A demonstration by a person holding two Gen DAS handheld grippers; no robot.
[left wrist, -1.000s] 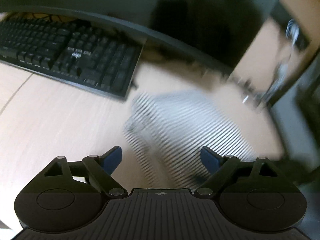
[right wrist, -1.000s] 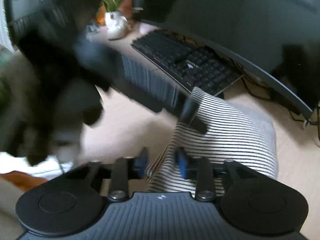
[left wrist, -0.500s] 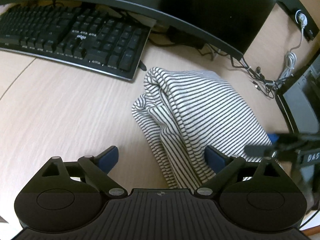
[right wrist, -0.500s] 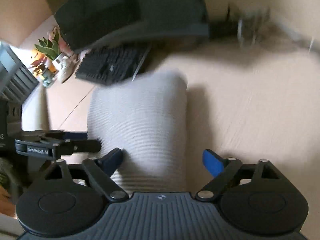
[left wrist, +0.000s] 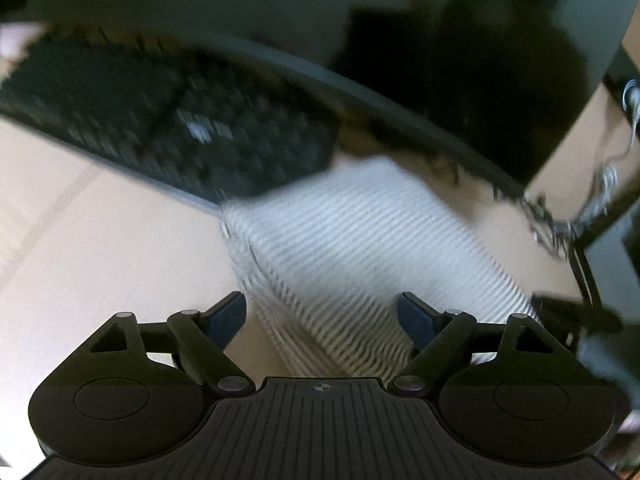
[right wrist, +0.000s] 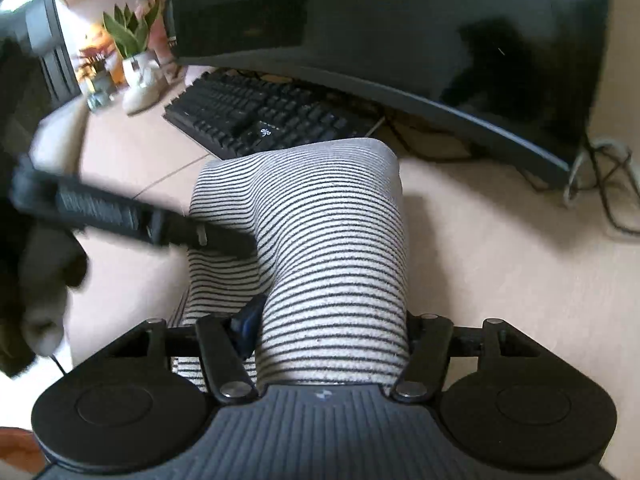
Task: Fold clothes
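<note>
A folded black-and-white striped garment (right wrist: 332, 240) lies on the light wooden desk (right wrist: 500, 264), in front of the keyboard. In the blurred left wrist view it shows as a striped bundle (left wrist: 352, 248). My right gripper (right wrist: 332, 324) straddles the thick near end of the bundle, its fingers on either side of the fold and pressed against the cloth. My left gripper (left wrist: 322, 316) is open over the garment's near left part; its arm shows in the right wrist view (right wrist: 132, 216), reaching onto the cloth from the left.
A black keyboard (right wrist: 260, 120) and a large curved monitor (right wrist: 400, 32) stand behind the garment. Cables (right wrist: 600, 184) trail at the back right. A potted plant (right wrist: 136, 60) stands at the far left. Bare desk lies right (right wrist: 520, 280) and left (left wrist: 100, 248) of the garment.
My right gripper has swung round and narrowed from wide open onto the garment's thick fold. My left gripper has stayed open and moved over the garment; its view has gone blurred.
</note>
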